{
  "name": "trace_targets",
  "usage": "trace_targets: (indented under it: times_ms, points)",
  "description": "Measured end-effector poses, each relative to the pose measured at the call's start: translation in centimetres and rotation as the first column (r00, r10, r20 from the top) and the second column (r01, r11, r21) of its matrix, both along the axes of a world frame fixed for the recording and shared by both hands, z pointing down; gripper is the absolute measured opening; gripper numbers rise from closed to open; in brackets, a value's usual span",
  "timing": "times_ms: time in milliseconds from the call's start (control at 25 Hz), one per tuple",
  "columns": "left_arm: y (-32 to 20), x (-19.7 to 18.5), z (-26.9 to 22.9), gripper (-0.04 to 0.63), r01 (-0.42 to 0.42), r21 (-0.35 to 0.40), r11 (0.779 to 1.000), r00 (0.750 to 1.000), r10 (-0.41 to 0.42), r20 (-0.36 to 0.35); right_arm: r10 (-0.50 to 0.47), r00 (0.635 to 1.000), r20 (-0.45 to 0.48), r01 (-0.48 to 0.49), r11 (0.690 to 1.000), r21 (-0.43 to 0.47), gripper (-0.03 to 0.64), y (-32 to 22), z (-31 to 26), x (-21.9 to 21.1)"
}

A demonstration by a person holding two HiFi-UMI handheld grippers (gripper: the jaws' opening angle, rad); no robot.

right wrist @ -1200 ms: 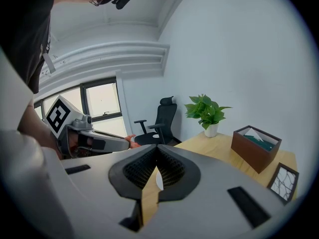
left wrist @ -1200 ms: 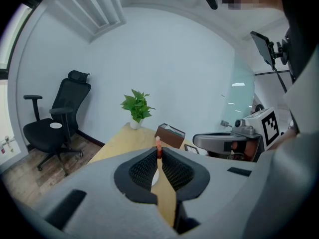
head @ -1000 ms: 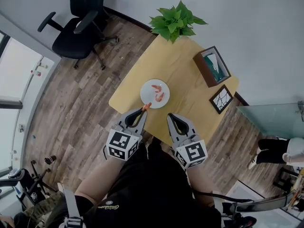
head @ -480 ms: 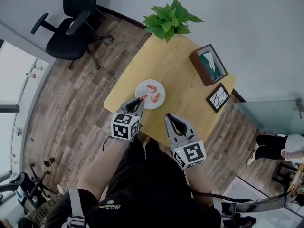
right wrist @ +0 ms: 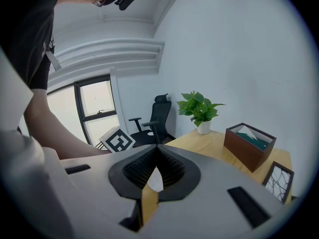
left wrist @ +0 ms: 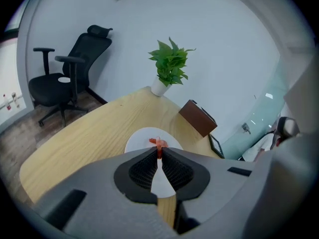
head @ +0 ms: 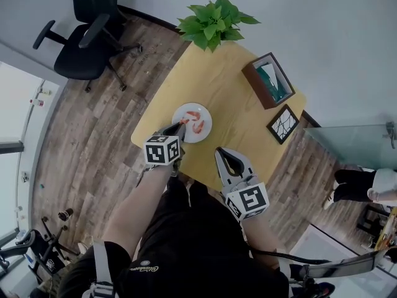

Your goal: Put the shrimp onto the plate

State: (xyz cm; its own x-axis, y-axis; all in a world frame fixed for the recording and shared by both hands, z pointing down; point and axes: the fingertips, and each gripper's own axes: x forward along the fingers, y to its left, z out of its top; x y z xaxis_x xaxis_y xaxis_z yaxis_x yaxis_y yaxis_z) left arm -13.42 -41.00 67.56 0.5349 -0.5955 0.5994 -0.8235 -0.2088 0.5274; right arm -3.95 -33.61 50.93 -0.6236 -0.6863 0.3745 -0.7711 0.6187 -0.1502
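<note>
A white plate [head: 197,136] lies near the front edge of the wooden table [head: 231,95], with two shrimp [head: 198,126] on it. My left gripper [head: 181,124] is over the plate's near-left side, shut on another orange shrimp [head: 183,121]. In the left gripper view that shrimp [left wrist: 159,143] sticks up from the closed tips of the left gripper [left wrist: 159,151], with the plate [left wrist: 139,139] right beneath it. My right gripper [head: 221,150] hovers at the table's front edge, right of the plate. In its own view the right gripper [right wrist: 156,147] has its jaws together and nothing between them.
A potted plant [head: 213,22] stands at the table's far corner. A brown box [head: 268,79] and a picture frame [head: 285,124] sit along the right side. A black office chair [head: 84,36] stands on the wood floor to the left.
My left gripper has moved forward and down with the shrimp, from the plate's near rim to over the plate. The right gripper has stayed where it was.
</note>
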Motion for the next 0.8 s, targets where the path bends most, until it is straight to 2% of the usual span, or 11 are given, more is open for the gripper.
trace_targets:
  times_ms: [240, 520, 640, 800]
  points:
    - [0.7, 0.5, 1.3, 0.026, 0.023, -0.086, 0.996, 0.993, -0.033, -0.114, 0.014, 1.0, -0.006, -0.014, 1.0, -0.008, 0.003, 0.0, 0.3, 0.4]
    - [0.5, 0.1, 2.4, 0.032, 0.078, -0.165, 0.983, 0.962, -0.118, -0.245, 0.012, 1.0, -0.009, -0.012, 1.0, -0.013, 0.003, 0.4, 0.4, 0.2]
    - [0.8, -0.1, 2.8, 0.035, 0.087, -0.193, 0.977, 0.955, -0.137, -0.264, 0.019, 1.0, -0.011, -0.019, 1.0, -0.014, 0.004, 0.5, 0.4, 0.2]
    - [0.8, -0.1, 2.9, 0.037, 0.087, -0.205, 0.975, 0.957, -0.139, -0.254, 0.025, 1.0, -0.013, -0.026, 1.0, -0.013, 0.003, 0.6, 0.4, 0.2]
